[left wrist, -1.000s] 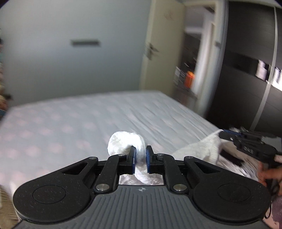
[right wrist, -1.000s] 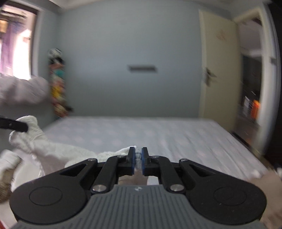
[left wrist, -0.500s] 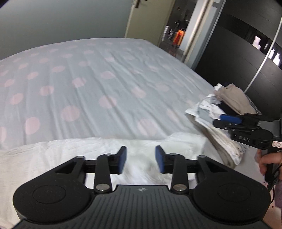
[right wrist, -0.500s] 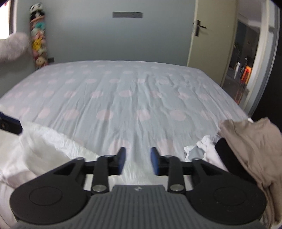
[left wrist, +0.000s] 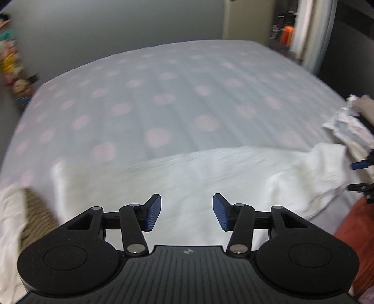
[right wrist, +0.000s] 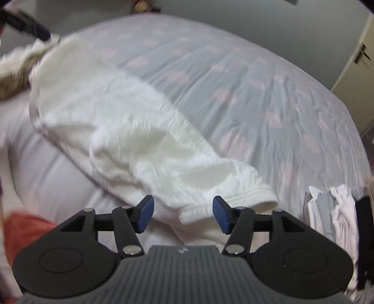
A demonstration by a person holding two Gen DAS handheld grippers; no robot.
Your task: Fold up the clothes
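A white garment (left wrist: 198,177) lies spread across the near edge of the bed (left wrist: 163,98), which has a grey sheet with pink dots. My left gripper (left wrist: 187,211) hangs just above it, open, with nothing between its blue pads. In the right wrist view the garment (right wrist: 131,131) runs diagonally, and its ribbed hem (right wrist: 254,201) ends near my right gripper (right wrist: 182,210). That gripper's jaws are opening; the hem shows in the gap below them, and the pads do not press on it. The left gripper (right wrist: 28,21) shows at the top left.
A pile of folded clothes (right wrist: 332,212) sits at the bed's right edge, also the pile (left wrist: 348,126) in the left view. A woven basket (left wrist: 35,210) with white cloth stands at the left. Something red (right wrist: 23,229) lies low beside the bed. A door (right wrist: 357,60) is at the far right.
Both grippers let go of the white garment and dropped toward the bed, tilting down. Their jaws spread apart. The garment now lies flat on the sheet.
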